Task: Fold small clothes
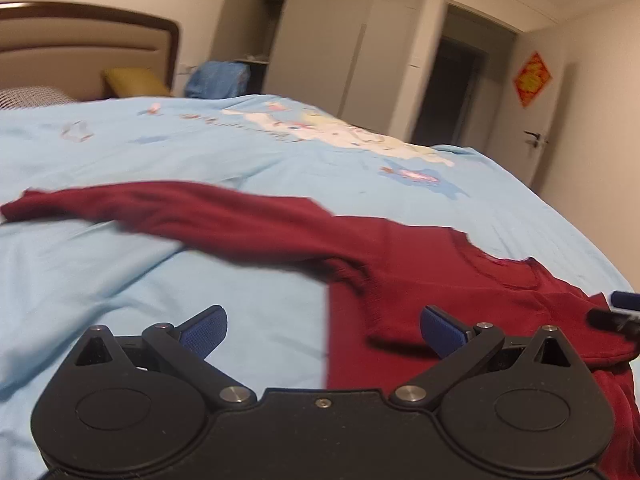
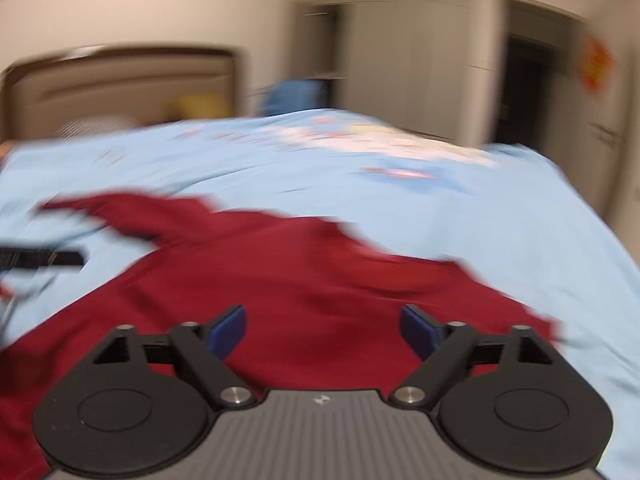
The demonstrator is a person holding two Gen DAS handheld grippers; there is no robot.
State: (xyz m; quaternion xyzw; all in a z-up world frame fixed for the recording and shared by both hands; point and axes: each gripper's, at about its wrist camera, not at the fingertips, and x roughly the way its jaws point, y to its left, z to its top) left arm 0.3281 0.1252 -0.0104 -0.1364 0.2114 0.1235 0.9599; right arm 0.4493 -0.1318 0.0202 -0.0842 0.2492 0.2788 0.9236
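Bedroom: light blue bedspread (image 1: 120, 288), headboard (image 1: 80, 40) at the far end.
Top: dark red long-sleeve top (image 1: 420, 280) lies flat on the bedspread, one sleeve (image 1: 160, 204) stretched out towards the headboard side.
Left gripper (image 1: 323, 330): I've got it spread wide, empty, at the top's side edge.
Right gripper (image 2: 322, 330): wide open too, nothing held, over the top's body; view's blurry.
Tip: I'd pinch the sleeve cuff, fold it across the body, keep the fabric flat.

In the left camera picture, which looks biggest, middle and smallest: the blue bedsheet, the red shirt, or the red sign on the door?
1. Blue bedsheet
2. Red shirt
3. Red sign, though it is farther away, so it looks extra small.
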